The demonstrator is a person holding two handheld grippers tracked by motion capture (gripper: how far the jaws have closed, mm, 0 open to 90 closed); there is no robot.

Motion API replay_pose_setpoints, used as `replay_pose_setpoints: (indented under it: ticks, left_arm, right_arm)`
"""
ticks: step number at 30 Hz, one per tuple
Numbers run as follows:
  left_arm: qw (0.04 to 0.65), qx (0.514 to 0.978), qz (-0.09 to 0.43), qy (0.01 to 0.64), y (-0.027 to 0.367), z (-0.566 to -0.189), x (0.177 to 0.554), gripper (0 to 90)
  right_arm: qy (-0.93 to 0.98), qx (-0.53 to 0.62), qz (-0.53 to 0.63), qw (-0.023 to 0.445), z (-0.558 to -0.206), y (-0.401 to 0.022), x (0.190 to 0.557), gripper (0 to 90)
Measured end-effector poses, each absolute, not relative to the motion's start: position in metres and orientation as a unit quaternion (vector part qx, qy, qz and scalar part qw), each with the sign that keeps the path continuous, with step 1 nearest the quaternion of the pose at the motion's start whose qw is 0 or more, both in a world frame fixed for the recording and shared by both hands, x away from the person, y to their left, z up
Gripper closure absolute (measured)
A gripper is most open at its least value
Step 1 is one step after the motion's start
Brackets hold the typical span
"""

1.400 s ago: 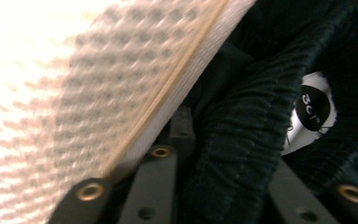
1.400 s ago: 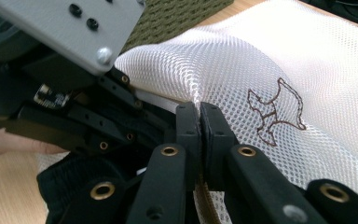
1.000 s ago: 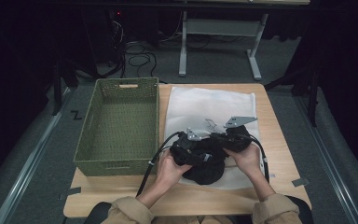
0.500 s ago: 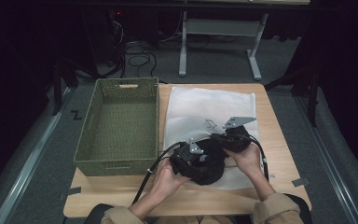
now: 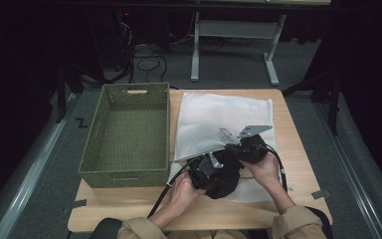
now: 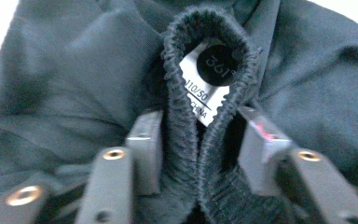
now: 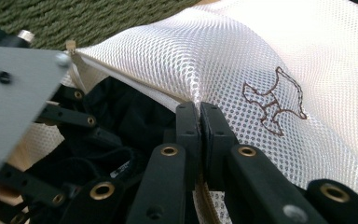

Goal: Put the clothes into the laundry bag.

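Left gripper point(image 6: 196, 140) straddles the doubled elastic waistband point(image 6: 205, 93) of a black garment point(image 5: 219, 177), its jaws having just been closing with the gathered band between them, though the pads still stand a little off the cloth on either side. The garment lies bunched on the near middle of the wooden table point(image 5: 298, 129), at the mouth of a white mesh laundry bag point(image 5: 219, 117) spread flat behind it. Right gripper point(image 7: 200, 126), pressed together, pinches the bag's upper edge and lifts it so the opening gapes above the dark fabric. To do the step well, the person would likely need to finish closing the left jaws squarely on the thick band rather than on the loose cloth, keep the bag's lip raised and taut, and feed the garment in waistband first. An empty green woven basket point(image 5: 124, 134) sits just beside the bag, on the table's left half.
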State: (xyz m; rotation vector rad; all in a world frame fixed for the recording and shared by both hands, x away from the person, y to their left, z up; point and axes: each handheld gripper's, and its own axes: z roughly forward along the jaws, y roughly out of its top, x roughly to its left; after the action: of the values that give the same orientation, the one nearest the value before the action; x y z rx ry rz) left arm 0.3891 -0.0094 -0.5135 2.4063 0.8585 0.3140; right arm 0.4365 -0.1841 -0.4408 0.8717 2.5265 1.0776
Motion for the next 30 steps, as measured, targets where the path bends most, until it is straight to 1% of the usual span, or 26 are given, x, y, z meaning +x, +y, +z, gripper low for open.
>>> replay_pose_setpoints:
  ticks: [4,6,8,14,18,22,26,30]
  left_arm:
    - [0.275,0.902,0.084,0.323,-0.007,-0.512,0.396,74.0]
    - [0.269,0.904,0.075,0.323,-0.006,-0.51,0.399,78.4]
    - [0.272,0.903,0.067,0.327,-0.005,-0.509,0.401,80.6]
    - [0.309,0.888,0.049,0.336,0.004,-0.509,0.402,82.3]
    - [0.328,0.88,0.041,0.341,0.008,-0.502,0.405,82.6]
    - [0.356,0.863,0.029,0.357,0.01,-0.496,0.41,82.7]
    - [0.372,0.849,0.017,0.376,0.008,-0.496,0.419,82.8]
    - [0.374,0.842,0.03,0.387,0.002,-0.492,0.429,82.9]
  right_arm:
    - [0.87,0.3,0.37,0.129,-0.443,-0.183,0.435,88.1]
    - [0.871,0.298,0.368,0.132,-0.443,-0.182,0.435,88.1]
    - [0.87,0.299,0.37,0.131,-0.442,-0.182,0.435,88.1]
    - [0.873,0.294,0.366,0.131,-0.44,-0.181,0.436,88.1]
    - [0.872,0.295,0.367,0.133,-0.437,-0.179,0.435,88.1]
    - [0.872,0.289,0.372,0.135,-0.432,-0.178,0.436,88.2]
    - [0.873,0.283,0.373,0.134,-0.429,-0.176,0.435,88.2]
    - [0.87,0.285,0.378,0.133,-0.43,-0.177,0.435,88.2]
